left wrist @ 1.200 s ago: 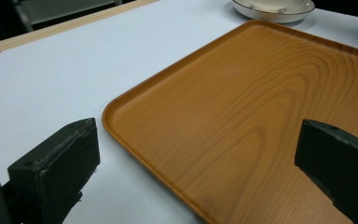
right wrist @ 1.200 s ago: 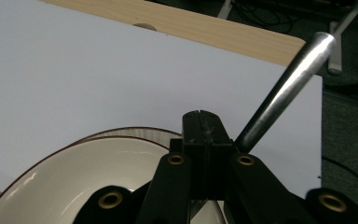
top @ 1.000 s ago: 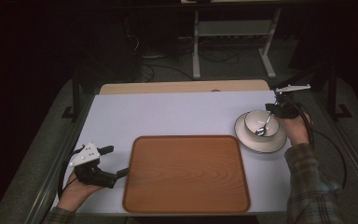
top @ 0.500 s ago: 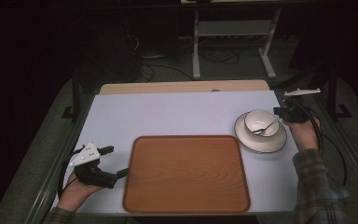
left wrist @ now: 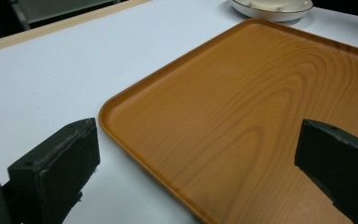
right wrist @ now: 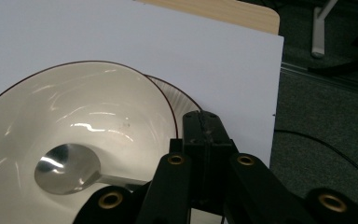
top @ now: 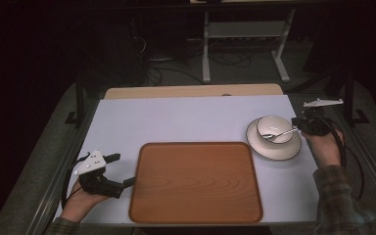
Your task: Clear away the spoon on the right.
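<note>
- Spoon (top: 280, 133) lies with its bowl end inside the white bowl (top: 274, 129); its handle runs out to the right tongs (top: 299, 128), which are clamped on it.
- The bowl sits on a saucer (top: 274, 149) near the table's right edge, just beyond the tray's far right corner.
- The table (top: 186, 120) has a pale, plain top with a strip of light wood along its far edge.
- A wooden tray (top: 196, 181) lies on the near middle of the table.
- The left tongs (top: 122, 171) rest by the tray's left edge, spread wide with nothing between them.
- Beyond the table the room is dark: a metal stand (top: 245, 44), cables and grey carpet.
- In the right gripper view the handle vanishes under the black jaws, so the exact grip point is hidden.
- In the left gripper view the saucer is cut off at the top.
</note>
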A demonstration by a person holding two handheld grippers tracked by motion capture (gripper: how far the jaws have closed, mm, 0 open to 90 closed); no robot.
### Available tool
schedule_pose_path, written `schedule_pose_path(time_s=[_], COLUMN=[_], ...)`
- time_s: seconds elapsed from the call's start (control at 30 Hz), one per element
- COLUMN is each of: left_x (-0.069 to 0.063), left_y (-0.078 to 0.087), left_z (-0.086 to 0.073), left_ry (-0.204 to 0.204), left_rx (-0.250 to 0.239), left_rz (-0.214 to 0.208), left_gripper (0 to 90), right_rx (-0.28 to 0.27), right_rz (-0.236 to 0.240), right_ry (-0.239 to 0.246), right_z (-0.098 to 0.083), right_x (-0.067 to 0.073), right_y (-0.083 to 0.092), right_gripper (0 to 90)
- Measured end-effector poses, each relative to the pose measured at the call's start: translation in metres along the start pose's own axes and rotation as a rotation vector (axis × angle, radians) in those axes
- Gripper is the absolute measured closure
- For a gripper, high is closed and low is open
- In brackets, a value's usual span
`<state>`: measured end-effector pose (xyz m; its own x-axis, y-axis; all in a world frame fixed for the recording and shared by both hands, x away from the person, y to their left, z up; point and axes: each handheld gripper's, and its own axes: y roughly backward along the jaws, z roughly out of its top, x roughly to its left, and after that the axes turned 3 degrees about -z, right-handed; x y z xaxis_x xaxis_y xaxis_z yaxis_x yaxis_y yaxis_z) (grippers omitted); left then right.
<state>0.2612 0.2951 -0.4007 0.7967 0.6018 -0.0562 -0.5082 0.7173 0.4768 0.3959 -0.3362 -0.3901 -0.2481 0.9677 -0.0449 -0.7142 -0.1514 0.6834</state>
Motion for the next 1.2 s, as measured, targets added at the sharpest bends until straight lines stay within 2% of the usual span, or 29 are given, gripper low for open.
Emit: schedule_pose_path(time_s=[0.13, 0.3, 0.4, 0.53, 0.63, 0.7, 0.8, 0.87, 0.97, 1.2], left_x=[0.000, 0.000, -0.001, 0.000, 0.000, 0.000, 0.000, 0.000, 0.000, -0.001], left_y=[0.000, -0.001, -0.001, -0.001, -0.001, -0.001, -0.001, -0.001, 0.000, 0.001], left_z=[0.000, 0.000, 0.000, 0.000, 0.000, 0.000, 0.000, 0.000, 0.000, 0.000], left_ry=[0.000, -0.001, -0.002, 0.000, 0.001, 0.000, -0.001, 0.000, -0.003, -0.003], left_rx=[0.000, 0.000, 0.001, 0.000, -0.001, 0.001, -0.001, -0.002, -0.001, -0.005], left_rz=[0.000, -0.002, -0.002, -0.002, -0.002, -0.003, -0.005, -0.006, -0.009, -0.011], left_gripper=[0.0, 0.0, 0.0, 0.0, 0.0, 0.0, 0.0, 0.0, 0.0, 0.0], right_rx=[-0.012, -0.013, -0.034, -0.085, -0.130, -0.147, -0.166, -0.185, -0.179, -0.165], right_rz=[-0.001, -0.011, -0.010, 0.011, 0.034, 0.028, 0.035, 0.026, 0.013, 0.024], right_ry=[-0.004, 0.015, 0.021, 0.013, -0.006, -0.024, -0.049, -0.048, -0.038, -0.085], right_z=[-0.005, -0.008, -0.007, -0.003, 0.000, 0.000, -0.002, -0.005, -0.011, -0.028], right_x=[0.002, 0.007, 0.008, 0.010, 0.014, 0.017, 0.022, 0.025, 0.030, 0.029], right_y=[0.005, 0.010, 0.012, 0.021, 0.029, 0.035, 0.041, 0.045, 0.050, 0.062], right_gripper=[89.2, 89.2, 88.9, 80.6, 69.6, 60.8, 60.6, 55.2, 53.9, 53.5])
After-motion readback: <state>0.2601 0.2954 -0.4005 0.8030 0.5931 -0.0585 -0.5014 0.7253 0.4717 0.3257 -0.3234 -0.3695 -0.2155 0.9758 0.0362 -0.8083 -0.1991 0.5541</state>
